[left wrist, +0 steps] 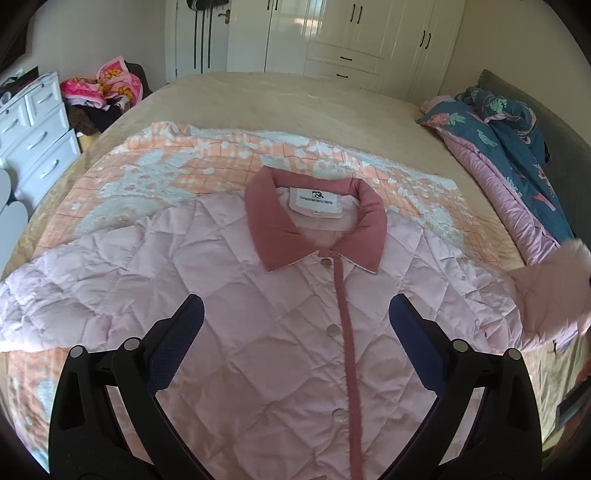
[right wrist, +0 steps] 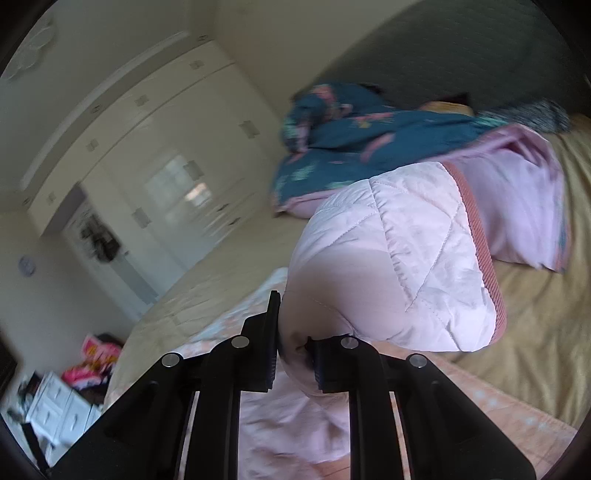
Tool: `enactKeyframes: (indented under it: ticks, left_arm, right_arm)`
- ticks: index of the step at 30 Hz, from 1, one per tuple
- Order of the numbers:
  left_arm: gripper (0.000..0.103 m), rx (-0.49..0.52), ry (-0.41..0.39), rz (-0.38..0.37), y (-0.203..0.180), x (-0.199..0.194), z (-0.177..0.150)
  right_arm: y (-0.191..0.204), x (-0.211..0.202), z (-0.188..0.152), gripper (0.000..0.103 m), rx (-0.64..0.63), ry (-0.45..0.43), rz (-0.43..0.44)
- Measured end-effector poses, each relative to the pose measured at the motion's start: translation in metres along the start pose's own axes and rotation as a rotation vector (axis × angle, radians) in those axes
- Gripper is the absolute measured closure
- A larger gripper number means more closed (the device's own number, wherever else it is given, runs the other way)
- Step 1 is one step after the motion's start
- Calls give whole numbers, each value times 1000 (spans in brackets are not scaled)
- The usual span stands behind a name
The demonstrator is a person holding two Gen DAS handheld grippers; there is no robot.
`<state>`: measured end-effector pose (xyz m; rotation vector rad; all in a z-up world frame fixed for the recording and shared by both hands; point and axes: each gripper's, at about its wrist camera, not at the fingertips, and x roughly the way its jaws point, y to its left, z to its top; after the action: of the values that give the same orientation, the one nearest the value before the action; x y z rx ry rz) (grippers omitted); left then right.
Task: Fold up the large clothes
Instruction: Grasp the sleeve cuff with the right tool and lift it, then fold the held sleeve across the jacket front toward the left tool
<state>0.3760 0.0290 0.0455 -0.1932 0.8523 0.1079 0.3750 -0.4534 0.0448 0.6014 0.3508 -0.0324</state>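
1. The left gripper (left wrist: 295, 317) hovers above the front of the jacket, jaws spread wide with nothing between them; its blue pads (left wrist: 192, 314) stand clear of the cloth.
2. The right gripper (right wrist: 293, 363) has its jaws closed tight on a fold of the jacket's sleeve (right wrist: 399, 258), which bulges up ahead of the jaws. The sleeve's dark pink ribbed cuff edge (right wrist: 480, 236) runs along the far side of the lifted part.
3. In the left wrist view the same sleeve end (left wrist: 546, 295) shows raised at the right edge, blurred.
4. The task's thing, a pale pink quilted jacket (left wrist: 258, 302), lies face up and spread flat on the near part of the bed, collar away from the viewer. Its dark pink placket (left wrist: 345, 332) is closed, with three snap buttons (left wrist: 333, 329) showing beside it.
5. The dark pink collar (left wrist: 317, 218) lies open around a white label (left wrist: 319, 201).
6. Under the jacket lies an orange and white checked blanket (left wrist: 177, 173), spread on the tan bed (left wrist: 295, 99).
7. At the bed's right side a teal floral quilt (left wrist: 517, 147) with pink lining lies bunched against a grey headboard (left wrist: 565, 122).
8. Left of the bed stands a white chest of drawers (left wrist: 37, 125); beyond it, a heap of bright pink clothes (left wrist: 107, 86).
9. White wardrobes (left wrist: 369, 33) line the far wall.
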Motion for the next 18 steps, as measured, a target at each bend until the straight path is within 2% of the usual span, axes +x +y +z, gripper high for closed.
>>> enactKeyframes:
  ticks: [7, 13, 18]
  left_arm:
    - [9, -21, 11, -9, 20, -3, -7]
    - [9, -49, -11, -41, 37, -11, -4]
    - [9, -60, -22, -23, 52, -14, -3]
  right_arm:
    - [60, 0, -17, 89, -118, 28, 98]
    - [105, -3, -38, 89, -204, 59, 184]
    - [139, -7, -56, 89, -280, 69, 241]
